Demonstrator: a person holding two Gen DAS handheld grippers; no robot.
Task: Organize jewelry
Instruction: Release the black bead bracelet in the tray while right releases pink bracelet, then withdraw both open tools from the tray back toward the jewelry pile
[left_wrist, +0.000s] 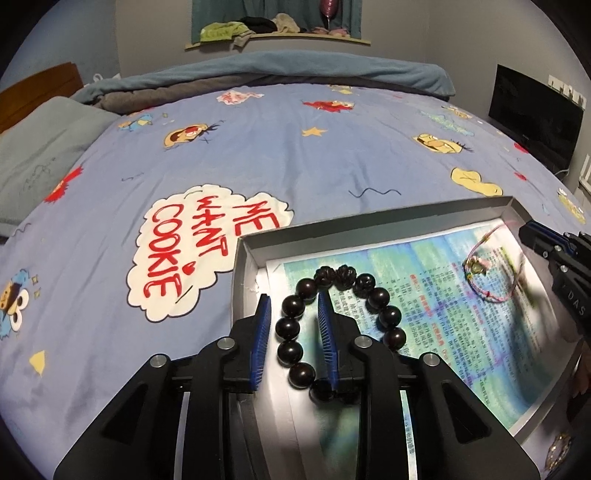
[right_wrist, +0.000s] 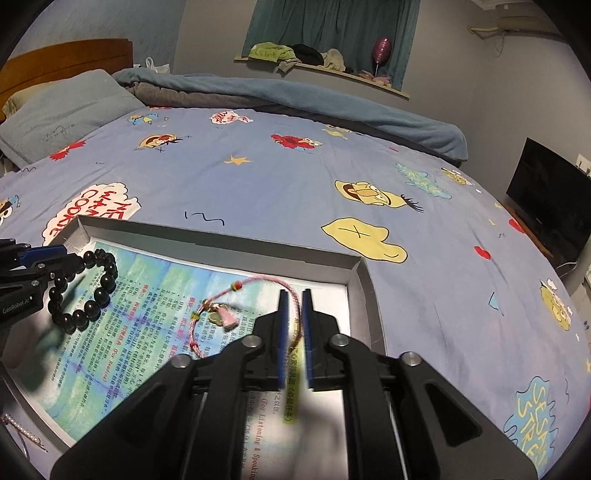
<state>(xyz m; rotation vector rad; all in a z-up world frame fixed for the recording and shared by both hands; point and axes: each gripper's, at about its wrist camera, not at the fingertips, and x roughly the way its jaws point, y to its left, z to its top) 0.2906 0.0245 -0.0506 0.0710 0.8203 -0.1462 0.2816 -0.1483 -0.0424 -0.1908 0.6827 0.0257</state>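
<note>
Inside a paper-lined box (left_wrist: 255, 245) on the bed, the left gripper (left_wrist: 293, 328) stands open astride a dark bead bracelet (left_wrist: 384, 317), while the right gripper (right_wrist: 294, 325), slightly parted, straddles a pink cord bracelet (right_wrist: 221, 295), apparently laying both down separately.

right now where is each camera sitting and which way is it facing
Left wrist: sits on the left gripper, tilted down over the tray's left end at the dark bead bracelet, one side of which lies between its blue pads; the right gripper pokes in at the right edge.
Right wrist: sits on the right gripper, tilted down at the pink cord bracelet, whose cord runs between its pads; the left gripper enters at left.
Shared: the grey tray, both bracelets, the cartoon bedsheet.
</note>
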